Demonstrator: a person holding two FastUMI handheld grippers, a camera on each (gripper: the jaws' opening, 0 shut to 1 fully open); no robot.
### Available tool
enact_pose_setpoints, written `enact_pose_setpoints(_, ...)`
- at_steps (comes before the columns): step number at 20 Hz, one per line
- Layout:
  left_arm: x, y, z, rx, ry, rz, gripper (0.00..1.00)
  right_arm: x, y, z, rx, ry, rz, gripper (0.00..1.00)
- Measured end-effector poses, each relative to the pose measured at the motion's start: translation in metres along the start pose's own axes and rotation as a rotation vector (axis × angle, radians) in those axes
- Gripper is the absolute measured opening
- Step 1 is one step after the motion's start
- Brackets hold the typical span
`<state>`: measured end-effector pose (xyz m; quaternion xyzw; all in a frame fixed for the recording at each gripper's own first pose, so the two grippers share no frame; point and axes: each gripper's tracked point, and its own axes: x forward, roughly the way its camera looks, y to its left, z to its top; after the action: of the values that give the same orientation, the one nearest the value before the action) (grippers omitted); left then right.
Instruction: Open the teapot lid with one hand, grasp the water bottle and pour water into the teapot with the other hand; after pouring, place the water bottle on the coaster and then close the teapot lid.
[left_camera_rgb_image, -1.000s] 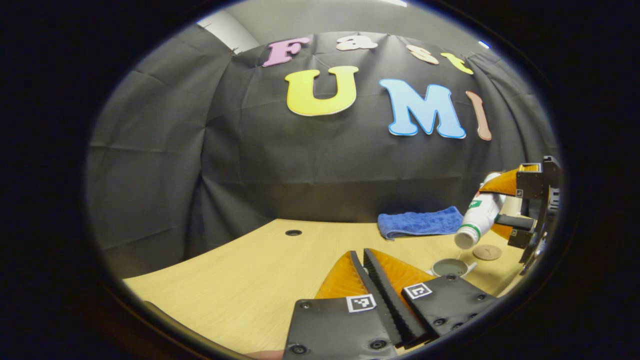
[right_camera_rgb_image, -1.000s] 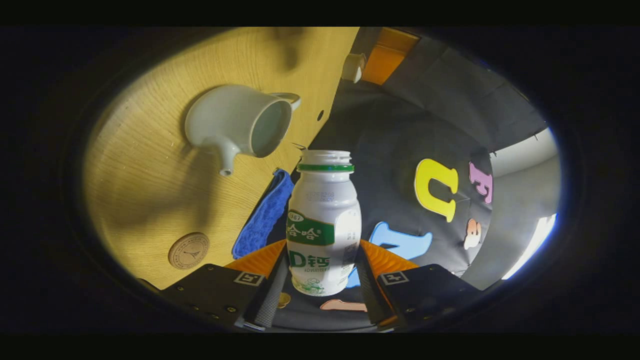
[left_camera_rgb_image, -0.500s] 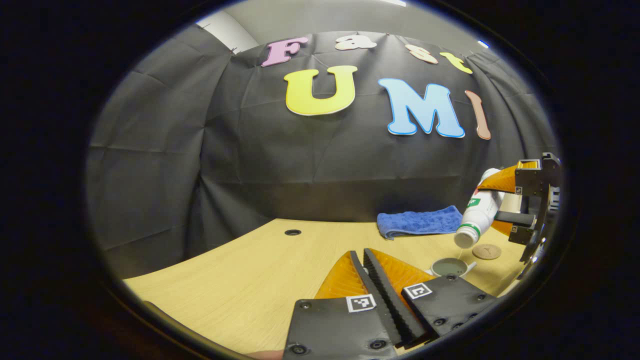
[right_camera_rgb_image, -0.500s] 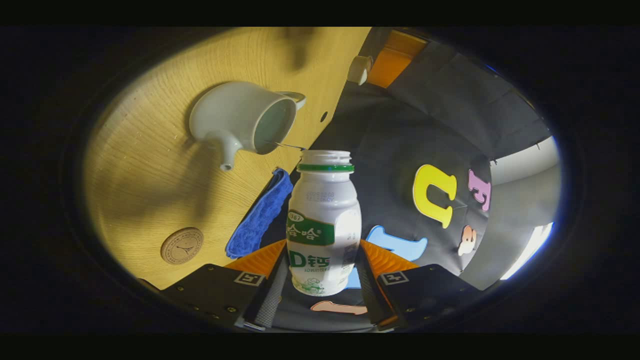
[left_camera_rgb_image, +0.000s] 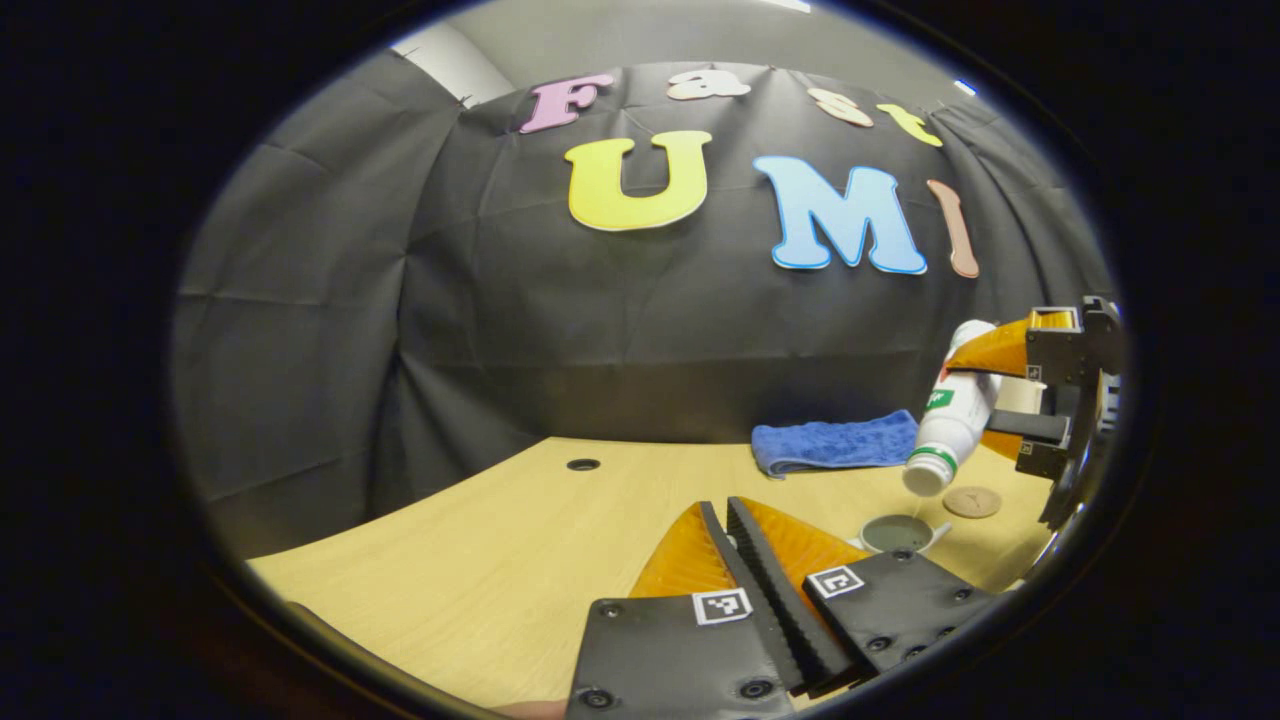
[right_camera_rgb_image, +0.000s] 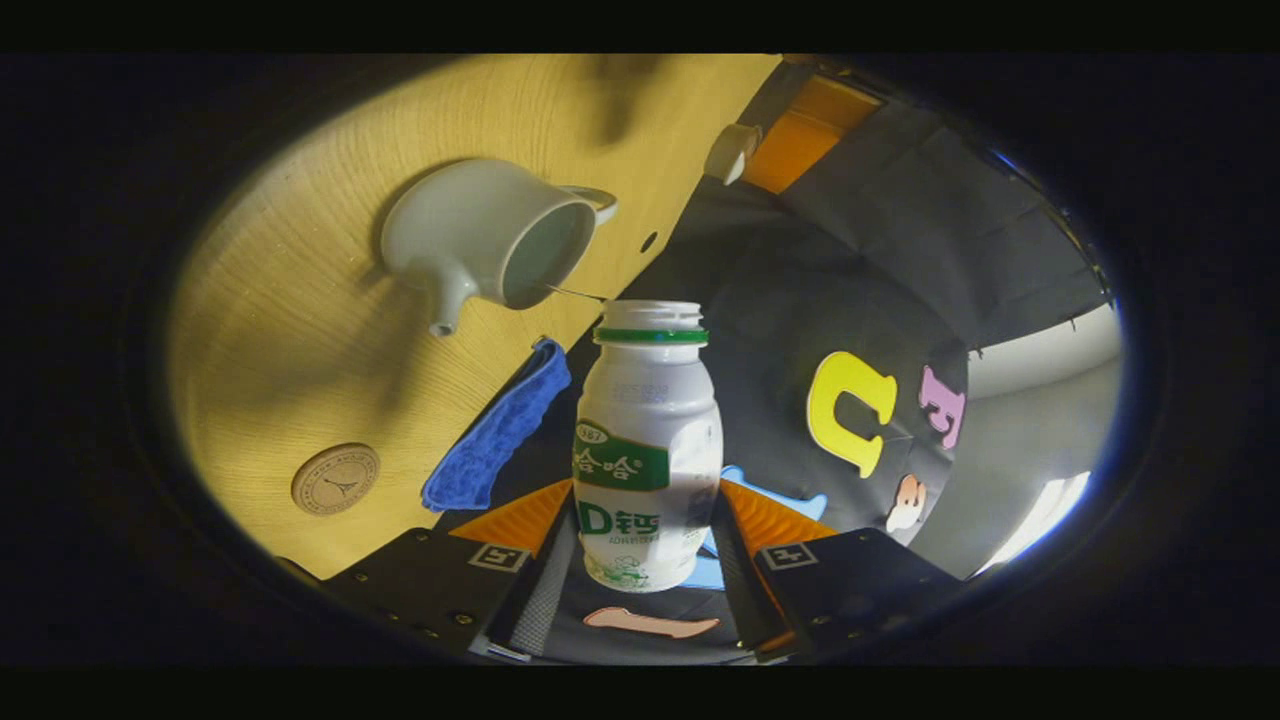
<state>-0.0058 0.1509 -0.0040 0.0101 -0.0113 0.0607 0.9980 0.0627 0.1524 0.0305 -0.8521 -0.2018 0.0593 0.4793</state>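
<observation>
Right gripper view has my right claw (right_camera_rgb_image: 645, 560) clamped on the white plastic water bottle with the green label and green neck ring (right_camera_rgb_image: 648, 450), both fingers pressing its lower body. The bottle's long axis is tipped so its open mouth leans toward the pale grey ceramic teapot (right_camera_rgb_image: 480, 245), which stands lidless on the light wooden desk (right_camera_rgb_image: 300, 350). A thin thread of water seems to run from the mouth into the pot's opening, so I judge the pour is under way.

The relation that matters next is bottle to the round wooden coaster (right_camera_rgb_image: 335, 479). In the left gripper view the coaster (left_camera_rgb_image: 972, 501) lies on the desk just right of the teapot (left_camera_rgb_image: 897, 533) and almost under the tilted bottle (left_camera_rgb_image: 948, 420). The right claw (left_camera_rgb_image: 1010, 395) is by far the nearer one, so I would right the bottle and carry it a short way right and down.

A folded blue towel (left_camera_rgb_image: 835, 444) lies farther back. My left claw (left_camera_rgb_image: 735, 540) hangs left and near of the teapot. Its fingers look drawn close together, and the right gripper view shows a small pale piece, probably the lid (right_camera_rgb_image: 732, 153), at its tips.
</observation>
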Motion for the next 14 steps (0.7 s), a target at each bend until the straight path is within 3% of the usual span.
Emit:
enact_pose_setpoints(7,0.0,-0.002,-0.002,0.003,0.003,-0.007,0.08,-0.001,-0.008,0.004,-0.047,-0.022,-0.038,0.69)
enact_pose_setpoints(14,0.0,-0.001,-0.001,0.003,0.003,-0.008,0.08,-0.006,0.012,0.007,0.106,-0.009,0.025,0.69)
